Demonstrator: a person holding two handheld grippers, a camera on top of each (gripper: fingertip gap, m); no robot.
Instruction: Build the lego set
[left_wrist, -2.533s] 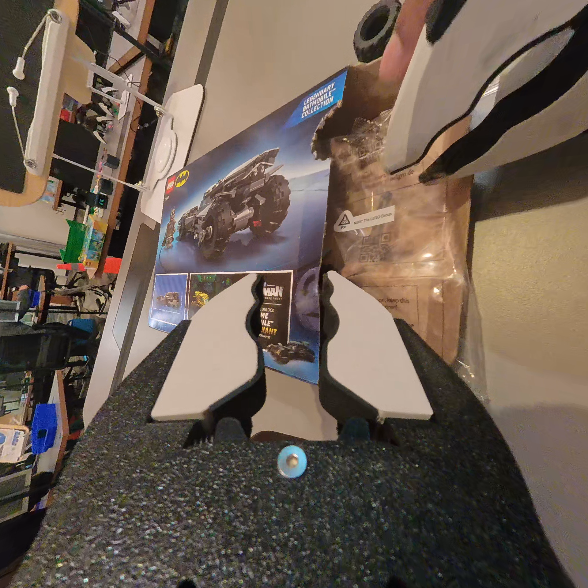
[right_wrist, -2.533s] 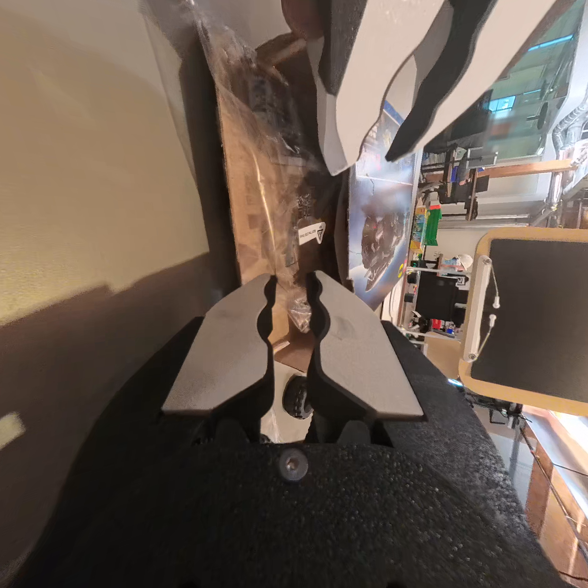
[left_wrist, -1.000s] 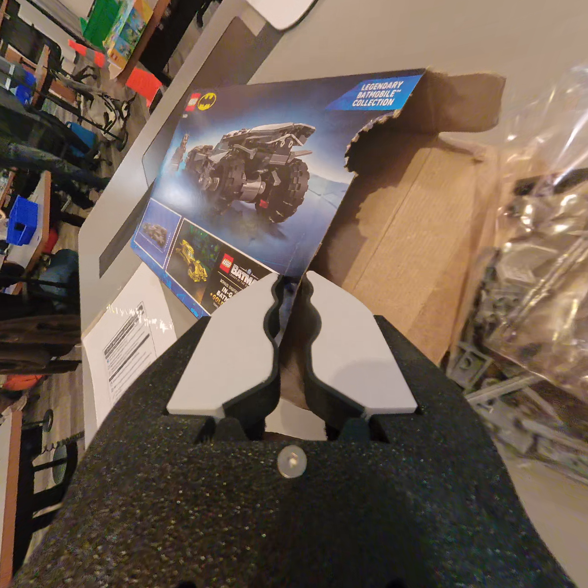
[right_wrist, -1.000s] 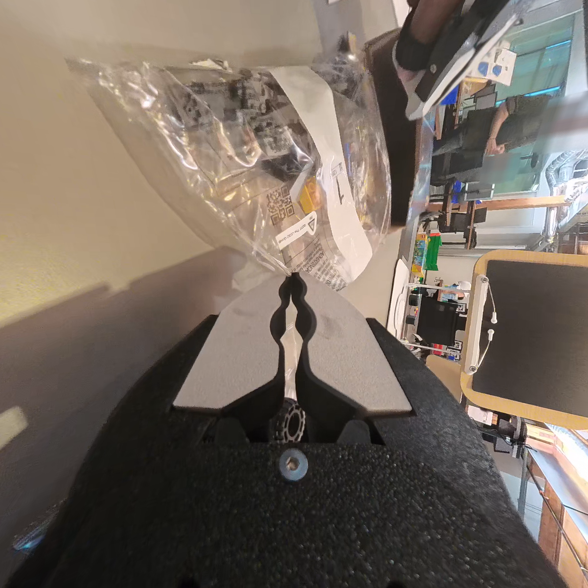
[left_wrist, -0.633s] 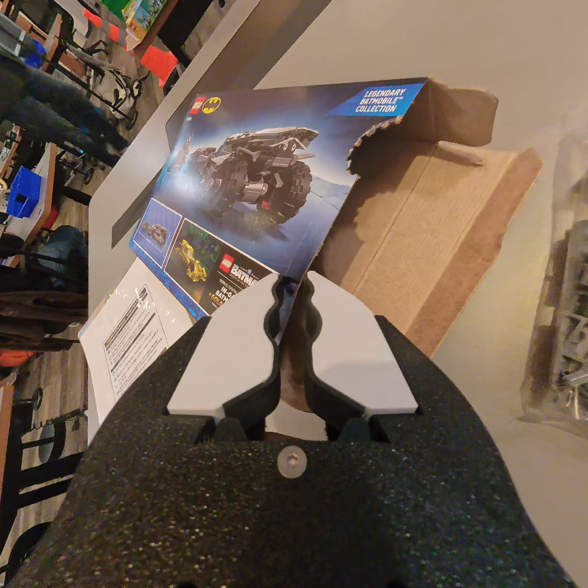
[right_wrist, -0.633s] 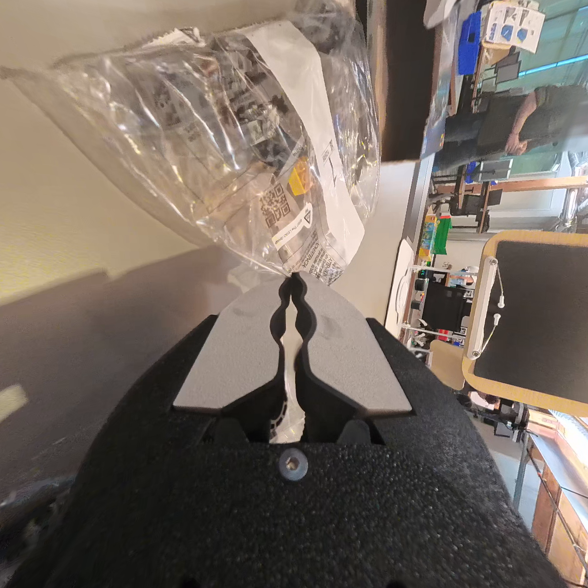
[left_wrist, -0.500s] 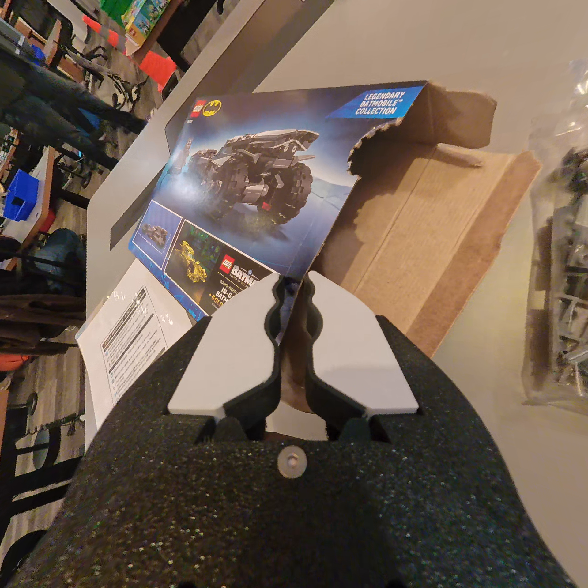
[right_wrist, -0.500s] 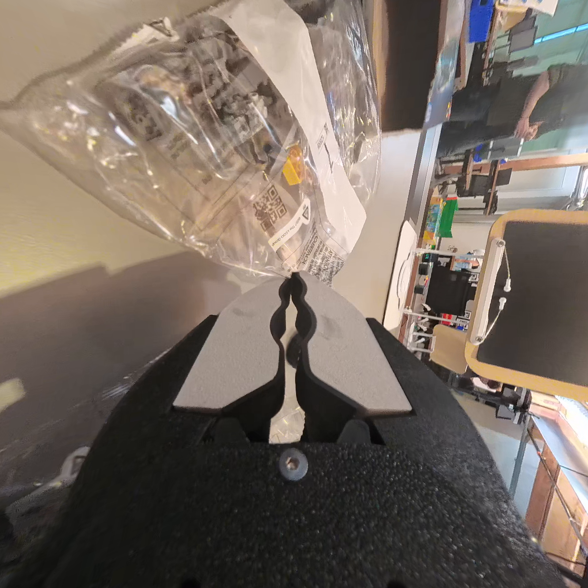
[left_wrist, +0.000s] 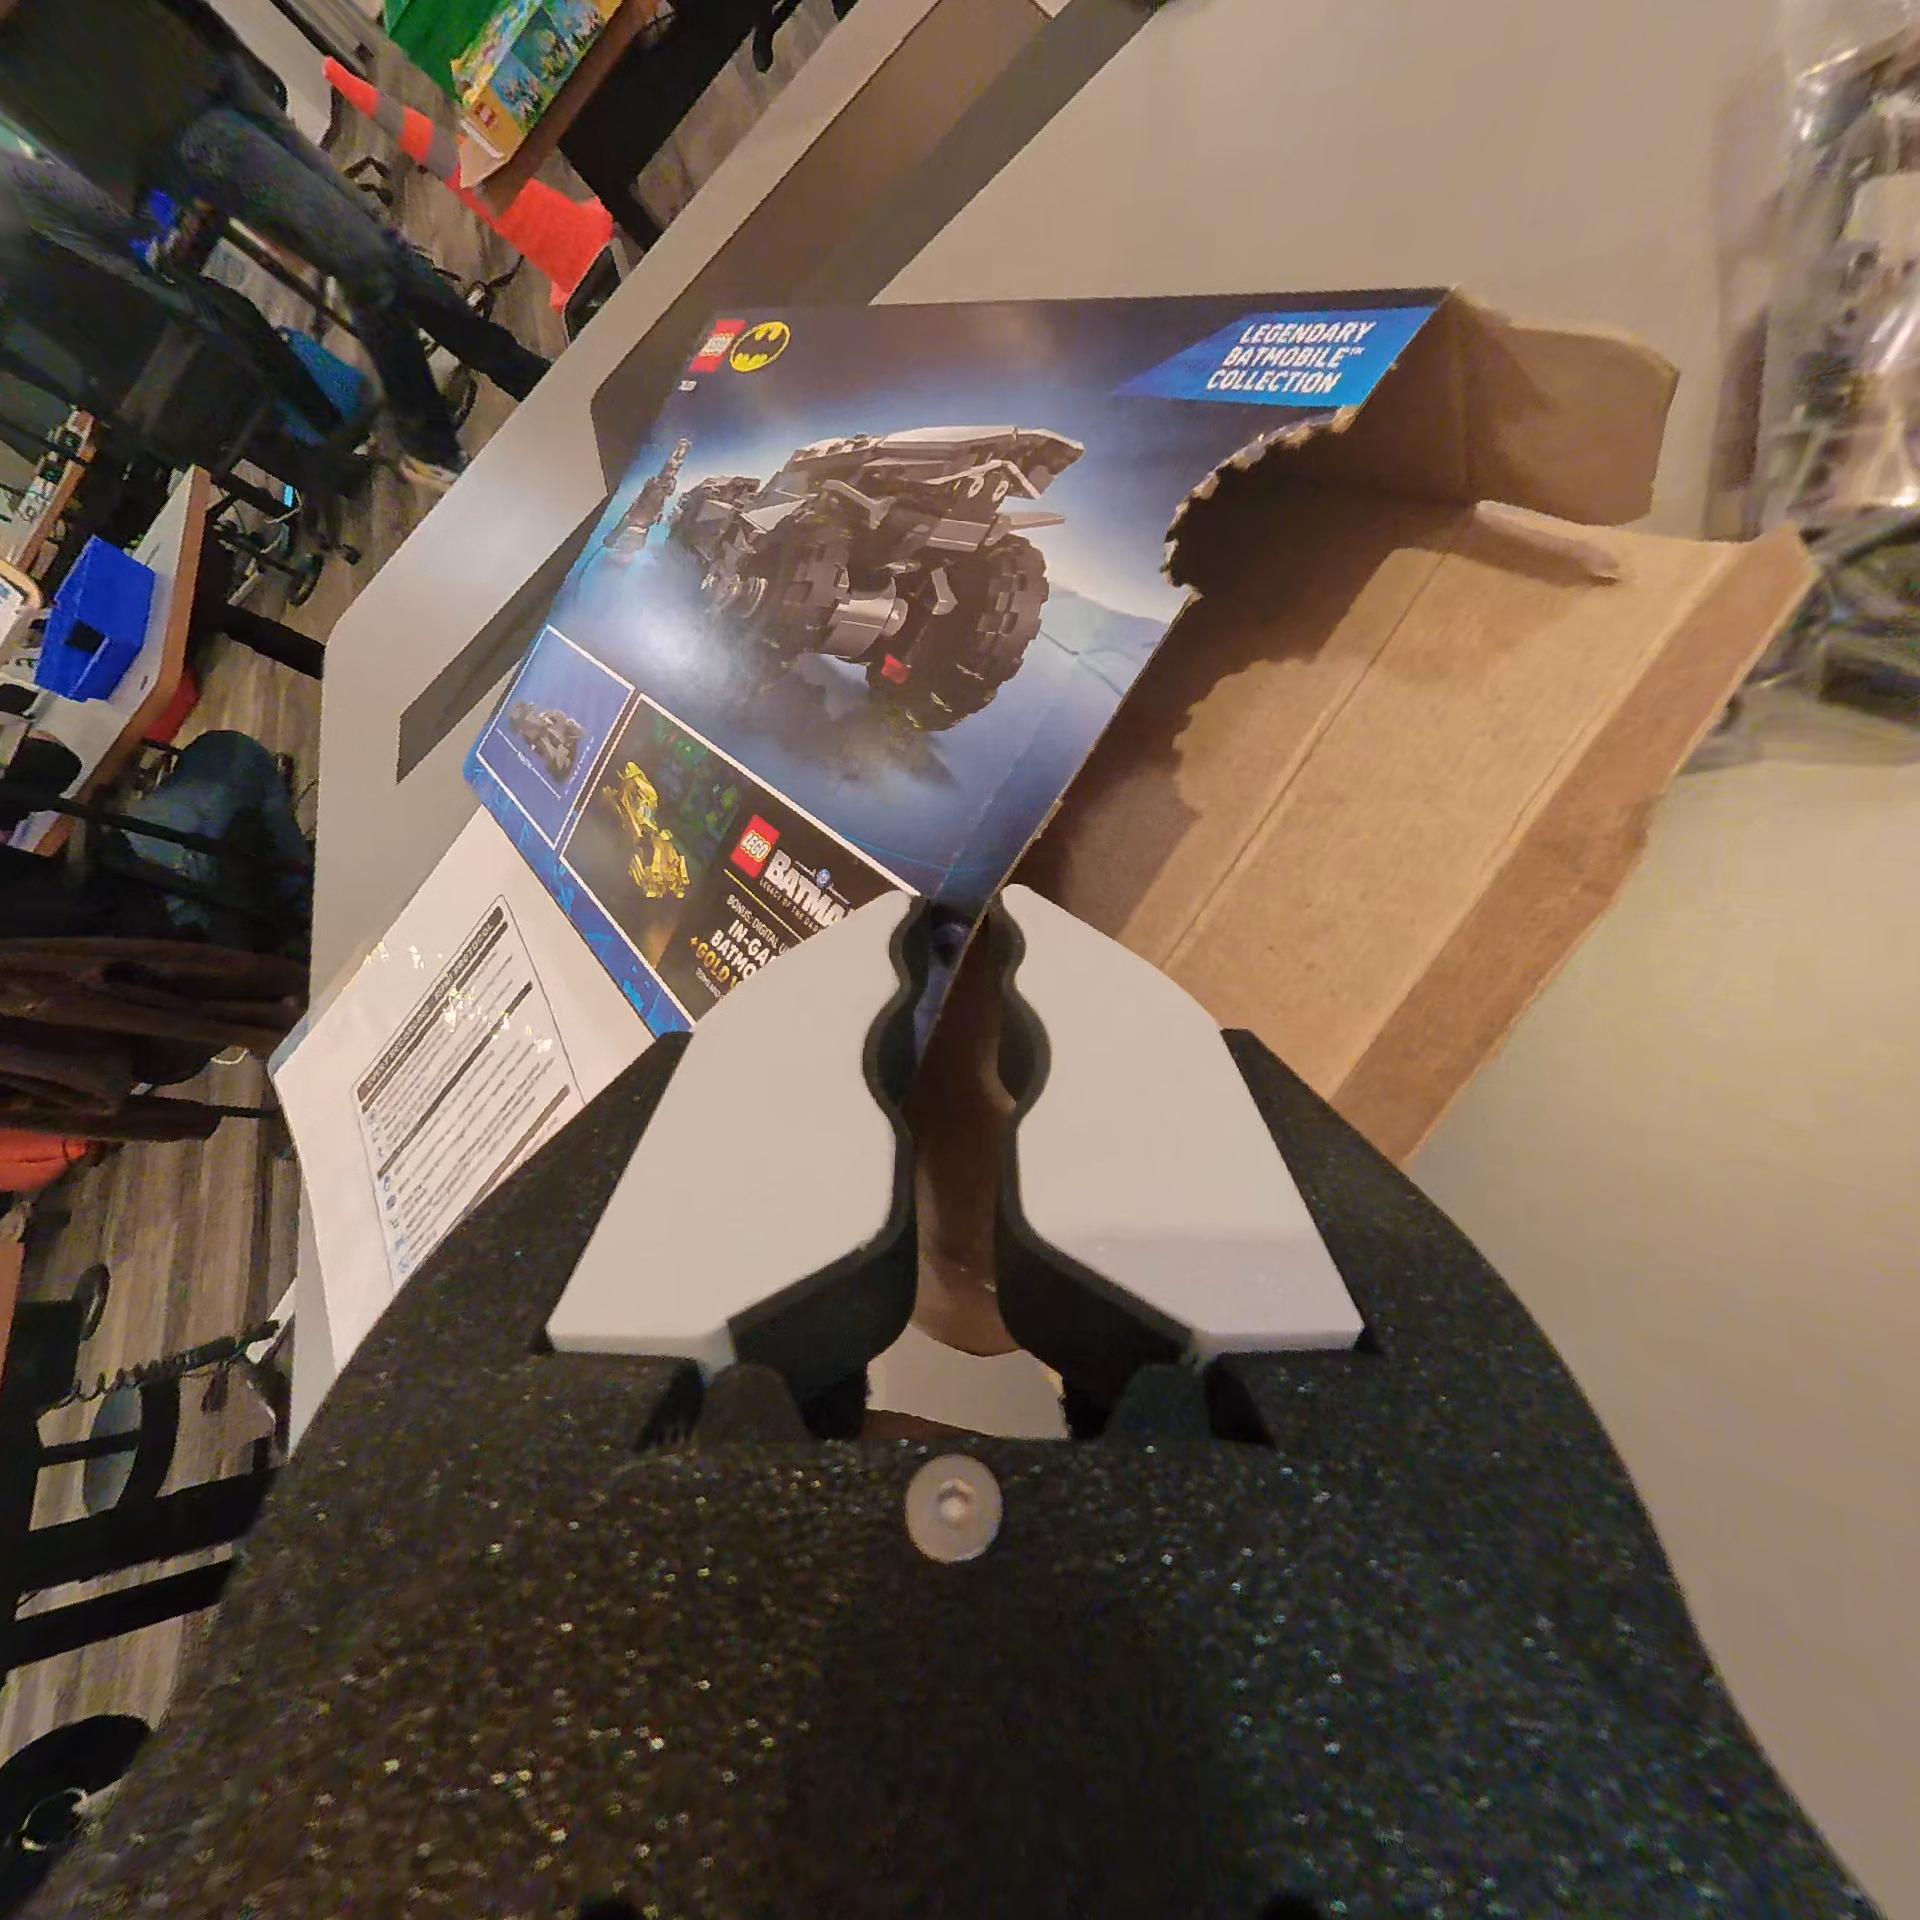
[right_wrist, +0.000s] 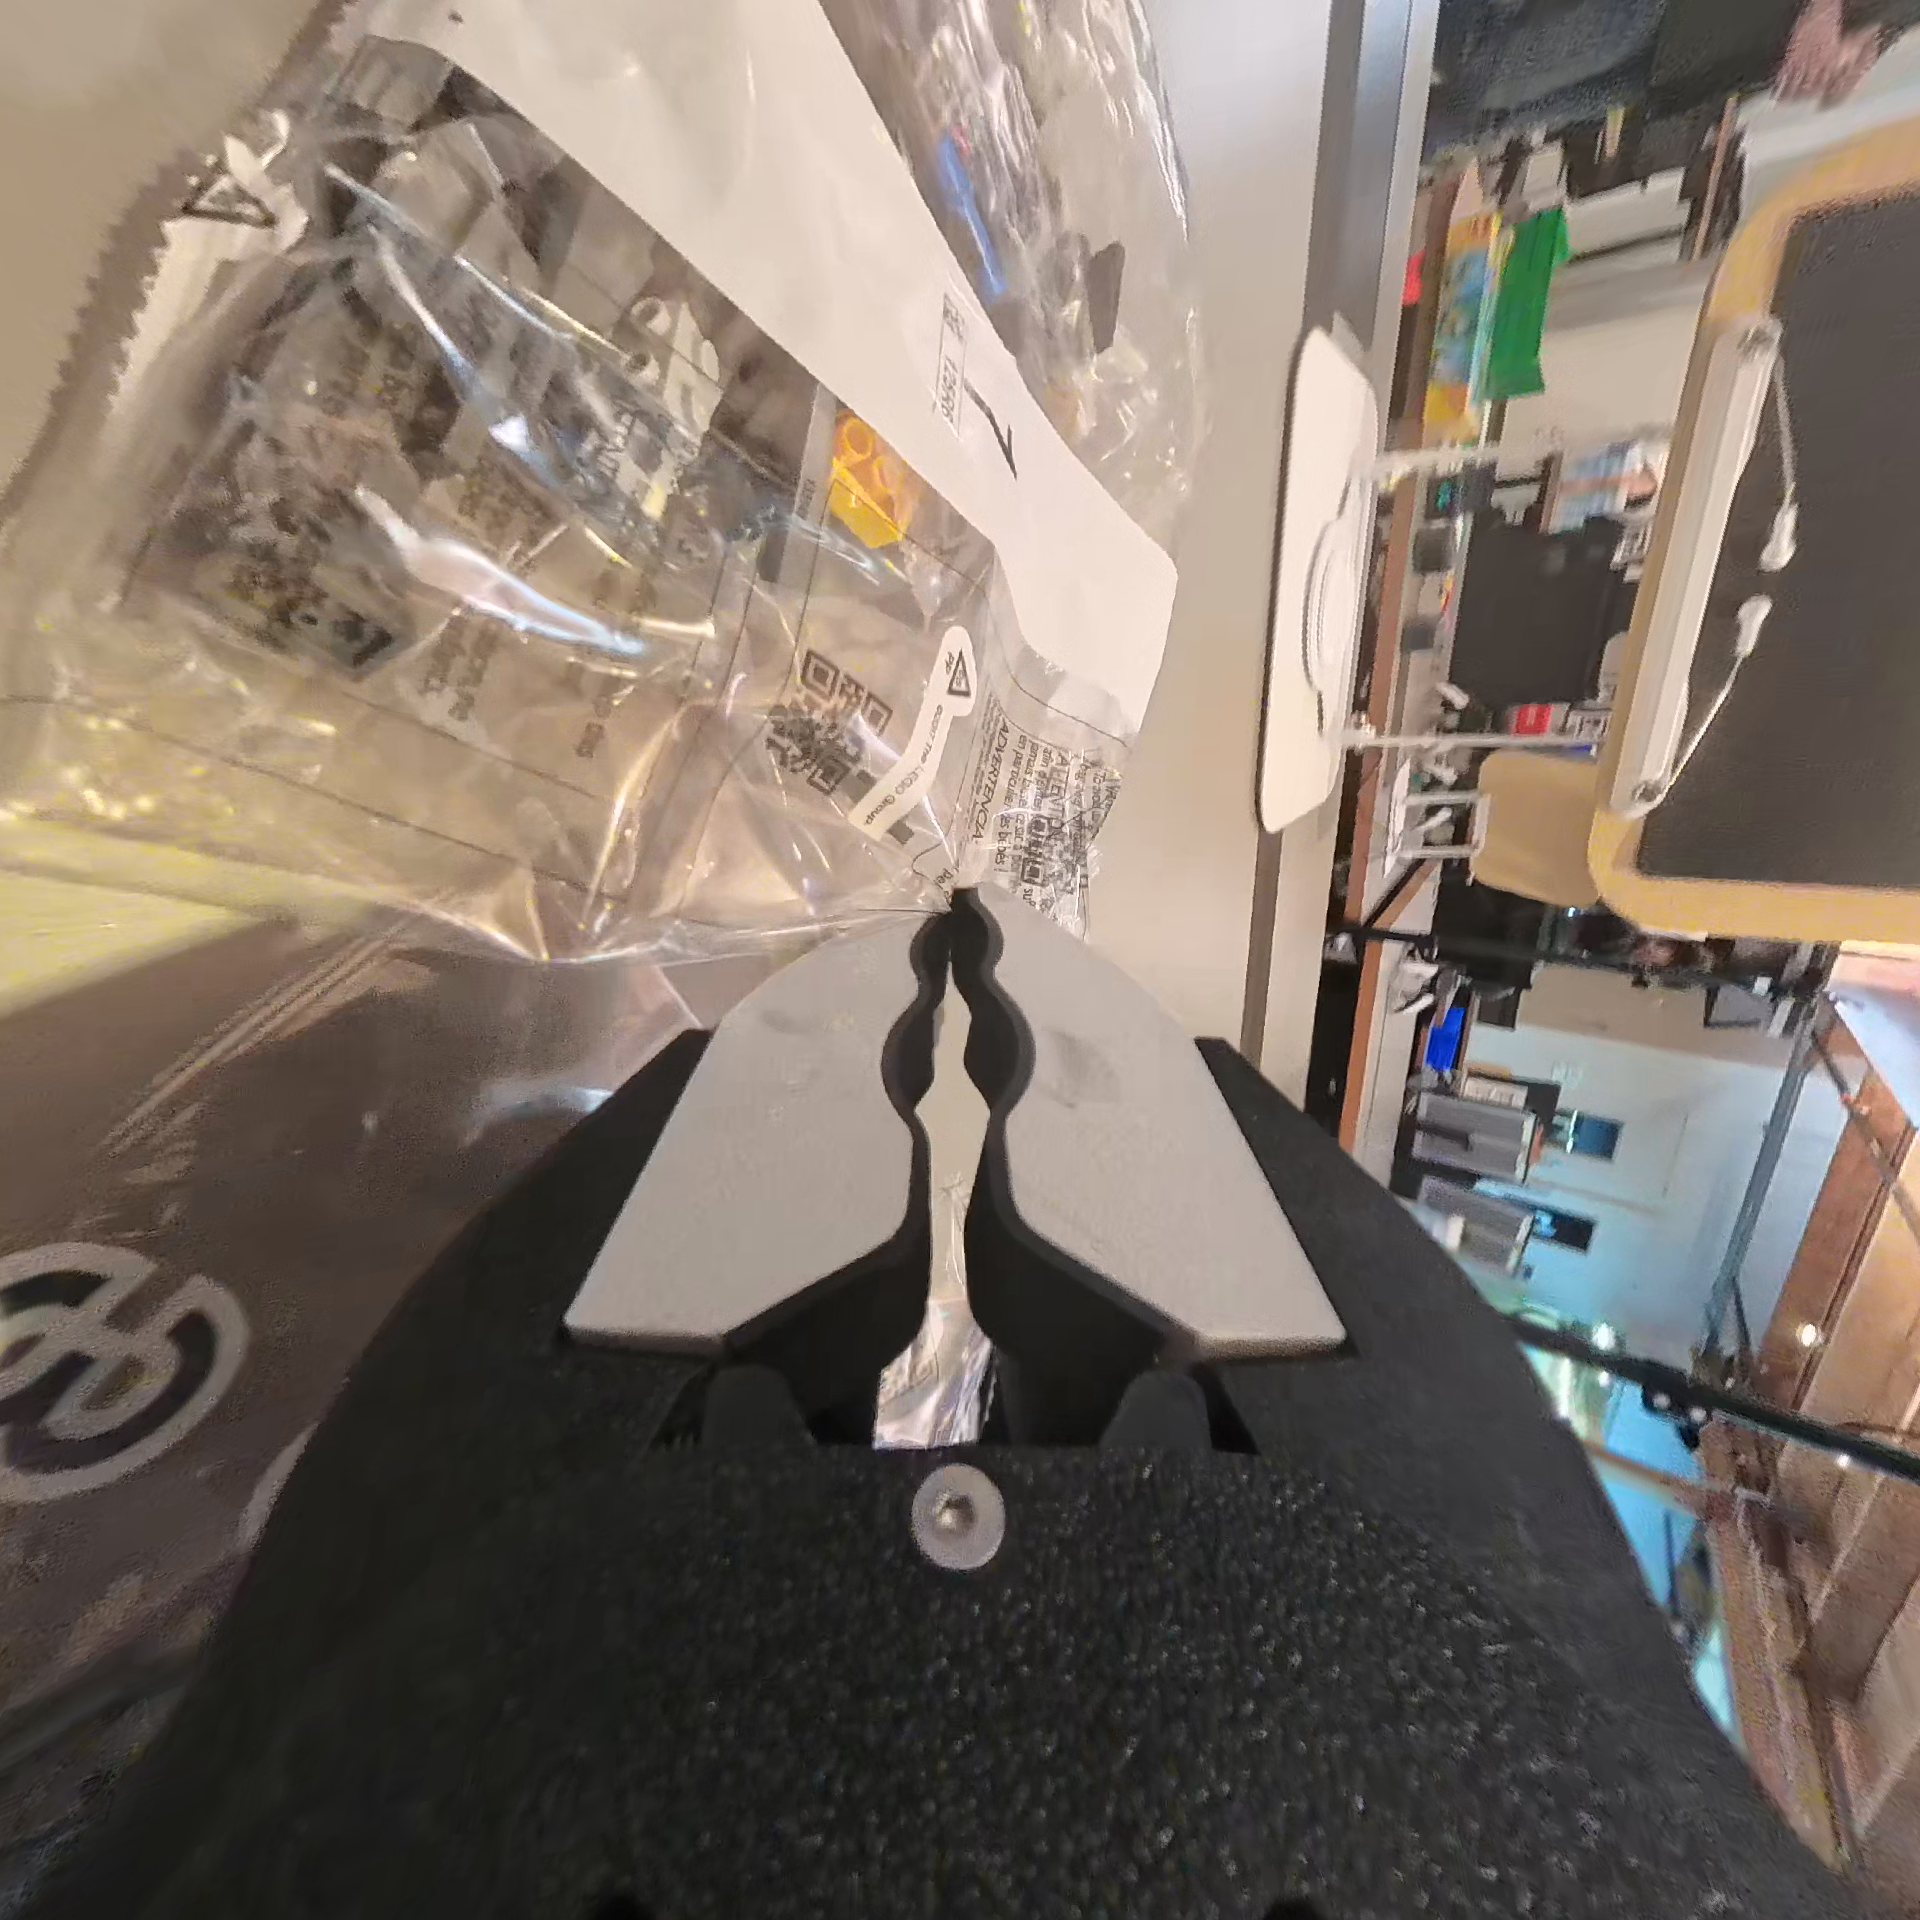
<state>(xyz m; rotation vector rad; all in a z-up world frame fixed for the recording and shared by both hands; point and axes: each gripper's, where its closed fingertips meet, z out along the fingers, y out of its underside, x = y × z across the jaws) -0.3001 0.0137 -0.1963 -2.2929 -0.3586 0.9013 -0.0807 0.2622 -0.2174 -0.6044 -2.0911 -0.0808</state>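
1. The clear plastic bag (right_wrist: 582, 540) of small grey and dark pieces, with one yellow piece (right_wrist: 868, 488) among them, is now fully out of the cardboard box (left_wrist: 1403, 779). A moment ago it was still lodged in the box's open end. It hangs over the table (left_wrist: 1351, 156), and from the left wrist view only part of it shows at the right edge, apart from the box.

2. The right gripper (right_wrist: 954, 904) has its two tips pinched tight together on the crumpled lower corner of the bag. The film puckers where they meet, and no gap shows between the tips. A white printed band (right_wrist: 935, 343) runs across the bag above the pinch.

3. The box's brown inside now lies bare, with nothing visible in it and the torn flap standing open at the far end.

4. The left gripper (left_wrist: 951, 914) is nearly closed, as it was before. The near edge of the box's blue printed panel (left_wrist: 831, 582) runs between its fingertips and is clamped there, so the panel stands lifted off the brown side.

5. A white printed sheet (left_wrist: 436, 1060) lies just left of the box on the table. In the right wrist view a dark mat (right_wrist: 125, 1351) with a pale ring mark lies below the bag.
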